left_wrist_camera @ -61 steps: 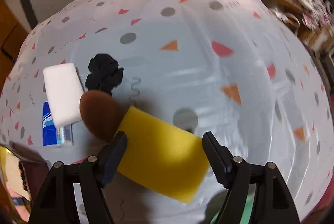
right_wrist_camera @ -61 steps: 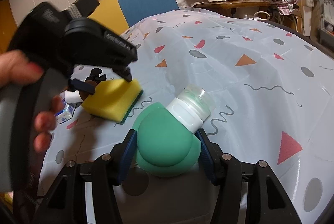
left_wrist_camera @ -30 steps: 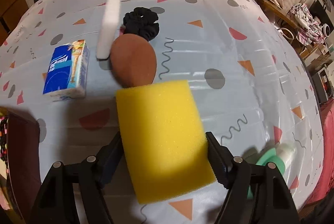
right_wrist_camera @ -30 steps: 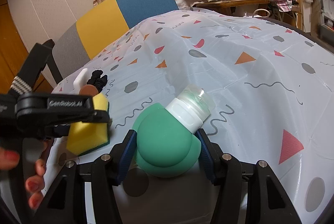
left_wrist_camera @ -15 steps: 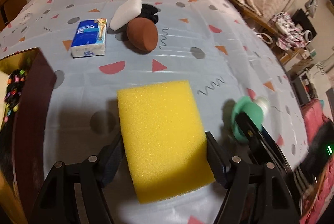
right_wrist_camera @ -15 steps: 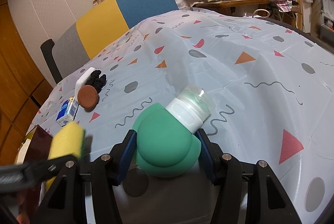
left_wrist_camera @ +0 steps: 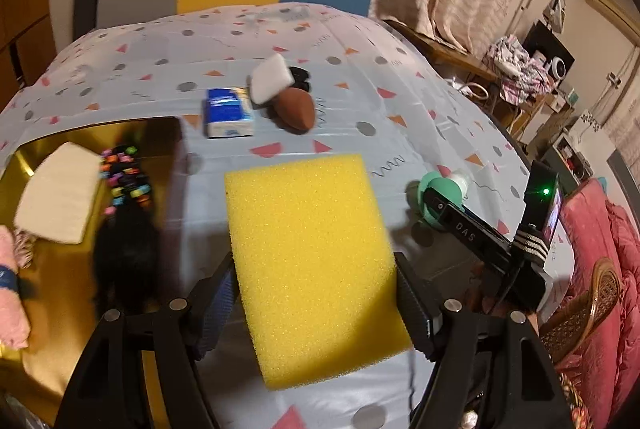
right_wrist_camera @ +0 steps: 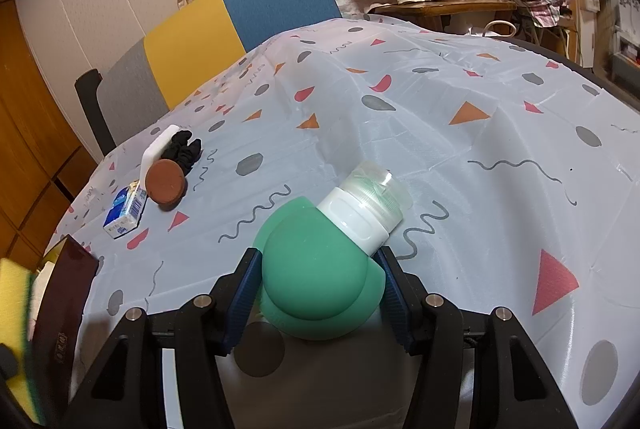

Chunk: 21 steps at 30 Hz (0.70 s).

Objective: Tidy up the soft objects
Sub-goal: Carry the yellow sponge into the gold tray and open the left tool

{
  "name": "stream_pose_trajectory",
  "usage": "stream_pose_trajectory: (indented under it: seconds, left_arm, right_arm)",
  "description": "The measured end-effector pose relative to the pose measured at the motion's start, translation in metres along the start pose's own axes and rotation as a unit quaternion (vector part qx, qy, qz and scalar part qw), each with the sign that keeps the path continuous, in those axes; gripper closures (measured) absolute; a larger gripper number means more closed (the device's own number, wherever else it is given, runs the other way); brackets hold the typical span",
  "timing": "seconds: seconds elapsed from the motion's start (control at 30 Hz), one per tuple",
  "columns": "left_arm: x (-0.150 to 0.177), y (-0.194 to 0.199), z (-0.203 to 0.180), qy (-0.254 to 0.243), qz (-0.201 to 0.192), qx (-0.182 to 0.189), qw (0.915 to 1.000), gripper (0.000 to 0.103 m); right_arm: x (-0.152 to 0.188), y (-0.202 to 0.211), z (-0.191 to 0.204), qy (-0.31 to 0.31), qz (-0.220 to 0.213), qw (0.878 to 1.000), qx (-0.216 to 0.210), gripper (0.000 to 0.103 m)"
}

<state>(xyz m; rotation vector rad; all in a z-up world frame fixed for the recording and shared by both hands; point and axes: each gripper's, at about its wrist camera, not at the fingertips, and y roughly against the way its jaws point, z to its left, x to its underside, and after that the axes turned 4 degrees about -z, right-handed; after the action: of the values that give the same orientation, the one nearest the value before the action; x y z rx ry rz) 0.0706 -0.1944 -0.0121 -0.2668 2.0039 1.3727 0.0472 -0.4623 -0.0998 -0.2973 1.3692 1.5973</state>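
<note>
While the patterned tablecloth (right_wrist_camera: 480, 101) fills most of both views, a gold-lined box (left_wrist_camera: 60, 309) sits at 9 o'clock in the left cam w/ a cream pad (left_wrist_camera: 60, 193), beaded item & dark soft thing inside. Left gripper (left_wrist_camera: 312, 293) clamps the yellow sponge (left_wrist_camera: 312, 249) by its sides, held up off the cloth just beside the box at 6 o'clock. Right gripper (right_wrist_camera: 316, 293) pinches a green squeeze bottle (right_wrist_camera: 320, 273) w/ white cap at 6 o'clock; tissue pack (right_wrist_camera: 124, 213), brown puff (right_wrist_camera: 166, 181), white sponge (right_wrist_camera: 158, 149) & black scrunchie (right_wrist_camera: 186, 149) cluster at 9–10.
</note>
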Motion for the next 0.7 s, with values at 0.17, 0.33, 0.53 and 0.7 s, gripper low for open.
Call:
stream_pose_trajectory:
  seconds: [0.17,0.33,0.53,0.7]
  left_arm:
    - [0.002,0.020,0.037,0.026,-0.009,-0.016,0.9995,0.029]
    - [0.006,0.036,0.077,0.052,-0.009,-0.033,0.9980,0.029]
    - [0.011,0.040,0.130,0.072,0.018,-0.068,0.9949,0.029]
    - [0.019,0.032,0.166,0.075,0.047,-0.104,0.9907,0.028]
  right_arm:
    - [0.000,0.000,0.002,0.006,0.002,1.000,0.006,0.045]
    - [0.000,0.000,0.002,0.006,0.002,1.000,0.006,0.045]
    - [0.000,-0.001,0.004,0.013,0.006,1.000,0.014,0.045]
    - [0.000,-0.001,0.008,0.023,0.009,0.999,0.022,0.044]
